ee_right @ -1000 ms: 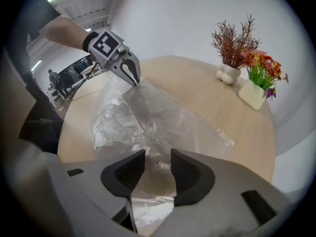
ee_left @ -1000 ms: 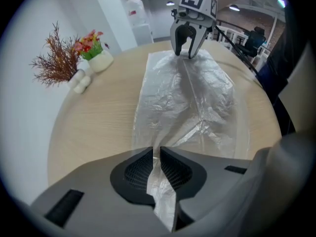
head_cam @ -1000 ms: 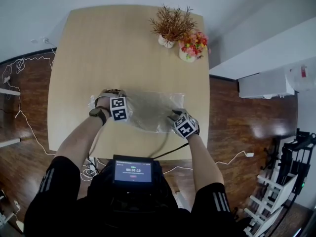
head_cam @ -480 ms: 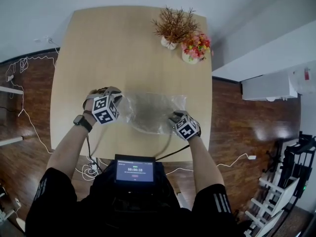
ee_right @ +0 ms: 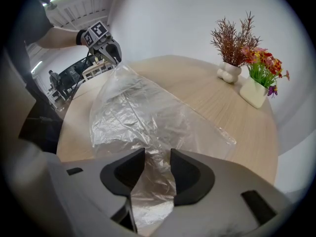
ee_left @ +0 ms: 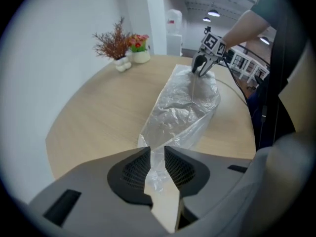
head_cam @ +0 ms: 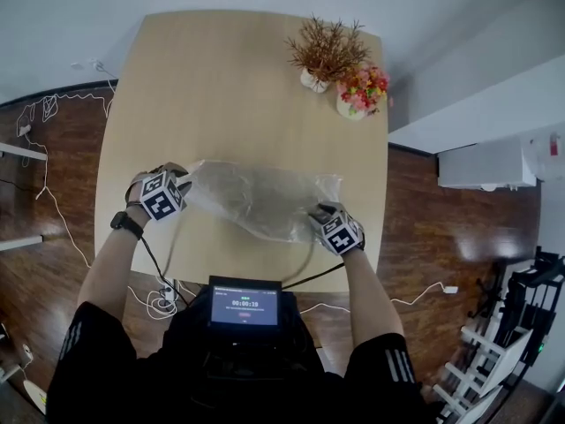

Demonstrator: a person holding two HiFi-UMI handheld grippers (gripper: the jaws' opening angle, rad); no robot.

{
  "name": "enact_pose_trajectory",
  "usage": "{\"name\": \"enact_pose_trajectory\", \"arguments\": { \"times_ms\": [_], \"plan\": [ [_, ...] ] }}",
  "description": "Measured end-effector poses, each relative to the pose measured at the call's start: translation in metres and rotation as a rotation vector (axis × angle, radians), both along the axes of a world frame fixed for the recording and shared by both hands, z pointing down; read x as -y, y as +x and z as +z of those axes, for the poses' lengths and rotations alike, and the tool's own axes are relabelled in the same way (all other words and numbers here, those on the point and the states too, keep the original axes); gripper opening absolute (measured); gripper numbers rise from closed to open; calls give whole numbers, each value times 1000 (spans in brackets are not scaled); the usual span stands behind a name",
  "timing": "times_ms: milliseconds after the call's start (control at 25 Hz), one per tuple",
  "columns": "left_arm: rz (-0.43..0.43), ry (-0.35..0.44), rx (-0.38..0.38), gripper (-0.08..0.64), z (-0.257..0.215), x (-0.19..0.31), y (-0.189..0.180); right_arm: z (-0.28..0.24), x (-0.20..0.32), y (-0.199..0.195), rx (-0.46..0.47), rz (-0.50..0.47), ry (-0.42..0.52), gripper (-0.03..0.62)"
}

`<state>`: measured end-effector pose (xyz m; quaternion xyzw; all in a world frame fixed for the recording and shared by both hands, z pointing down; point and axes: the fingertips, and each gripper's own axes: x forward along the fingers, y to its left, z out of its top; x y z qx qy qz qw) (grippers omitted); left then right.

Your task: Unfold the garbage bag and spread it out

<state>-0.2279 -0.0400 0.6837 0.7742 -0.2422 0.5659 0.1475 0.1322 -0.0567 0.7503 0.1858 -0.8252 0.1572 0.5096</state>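
- The clear, crinkled plastic garbage bag (head_cam: pixel 260 200) is stretched across the near part of the light wooden desk (head_cam: pixel 221 87); it runs from near the left edge to just short of the near right corner.
- Its right half lies on the desk top; its left end rises off the wood in a taut peak, as we see in the right gripper view (ee_right: pixel 133 117).
- The left gripper (head_cam: pixel 185 181) holds that raised end above the near left part of the desk; in its own view (ee_left: pixel 157 164) a bunched strip of film runs up between the two dark pads, which stand a little apart and pinch it; these jaws have just been opening, with the film between them.
- The right gripper (head_cam: pixel 320 211) sits low near the near right corner; in its own view (ee_right: pixel 157 169) a thicker wad of film fills the gap, and the pads are clamped on it.
- Each gripper shows in the other's view, nipping its end of the bag: the right one (ee_left: pixel 201 68); the left one (ee_right: pixel 112 53).
- At the far right corner of the desk stand a white pot of dried brown twigs (head_cam: pixel 325 56) and, just beside it, a white pot of pink and red flowers (head_cam: pixel 362 91); both are well apart from the bag.
- A small lit screen (head_cam: pixel 244 306) sits at our chest, below the near edge; white cables (head_cam: pixel 53 113) lie on the dark wooden floor (head_cam: pixel 424 228) to the left.
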Motion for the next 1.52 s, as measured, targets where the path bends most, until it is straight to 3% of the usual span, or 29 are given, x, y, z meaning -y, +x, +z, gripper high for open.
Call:
{"name": "enact_pose_trajectory", "arguments": {
  "times_ms": [120,200,400,600,800,1000,1240,1360,1520],
  "plan": [
    [-80,-30,-8,95,14,1,0,0,0,-1,-4,-1,2,201],
    [-80,-71,23,97,28,-6,-1,0,1,-1,-4,0,4,201],
    [110,-163,165,126,59,-46,-9,0,0,-3,-1,4,6,201],
    [278,-226,221,150,56,-80,-2,0,4,0,3,11,9,202],
    [469,-148,354,150,87,-103,-15,0,1,1,-3,7,10,202],
    [397,-143,348,143,92,-100,-22,0,3,0,-11,2,0,202],
    [403,-225,379,184,76,-94,-27,-1,-3,-6,-7,-24,-36,212],
    [402,-214,389,202,80,-81,-30,-1,-10,-7,-9,-46,-50,238],
    [398,-170,405,203,91,-53,-35,1,-12,-9,-9,-47,-63,318]
  ]
}}
